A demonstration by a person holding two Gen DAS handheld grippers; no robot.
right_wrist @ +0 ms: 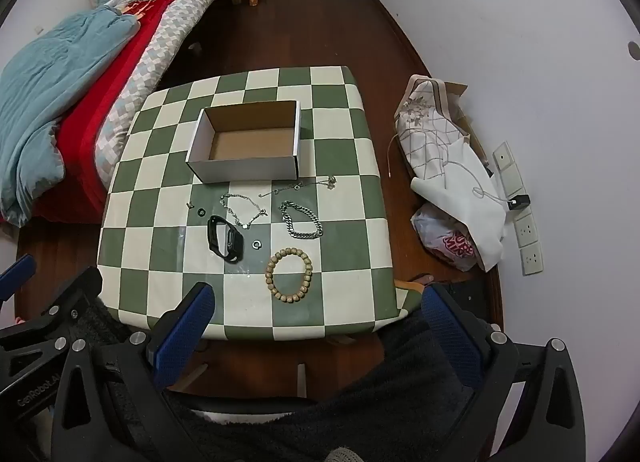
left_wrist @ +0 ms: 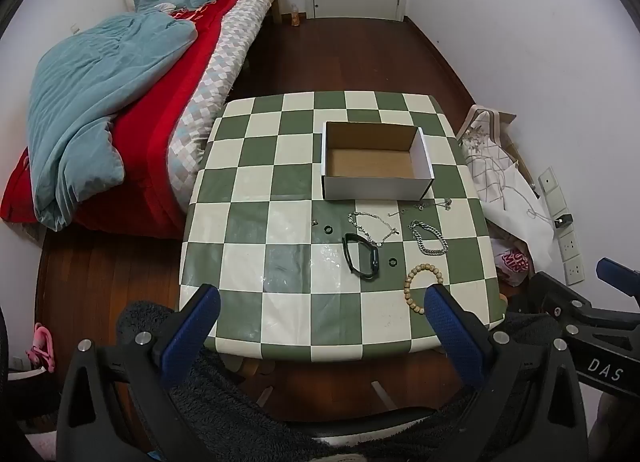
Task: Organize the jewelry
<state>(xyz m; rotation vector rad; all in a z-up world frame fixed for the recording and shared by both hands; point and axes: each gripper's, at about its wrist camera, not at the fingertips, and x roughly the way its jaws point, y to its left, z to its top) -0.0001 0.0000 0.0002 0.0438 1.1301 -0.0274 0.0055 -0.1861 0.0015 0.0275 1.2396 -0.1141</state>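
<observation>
One open cardboard box [right_wrist: 244, 141], white outside, brown inside, nothing in it, on the green-and-cream checked table [right_wrist: 344, 197]; jewelry laid out on the table just in front of the box: one wooden bead bracelet [right_wrist: 289, 275]; one heavy silver chain bracelet [right_wrist: 302, 219]; two fine silver chains, one looped [right_wrist: 242, 210], one stretched out [right_wrist: 298, 186]; one black watch band [right_wrist: 224, 238]; two small rings [right_wrist: 256, 244], [right_wrist: 201, 212]; one tiny piece [right_wrist: 190, 204], too small to tell. Left gripper [left_wrist: 322, 304]: jaws spread wide, nothing between; right gripper [right_wrist: 316, 302]: likewise. Writing: "DAS" and "GenRobot.AI" on gripper bodies; red lettering on one plastic bag [right_wrist: 452, 242], unreadable.
</observation>
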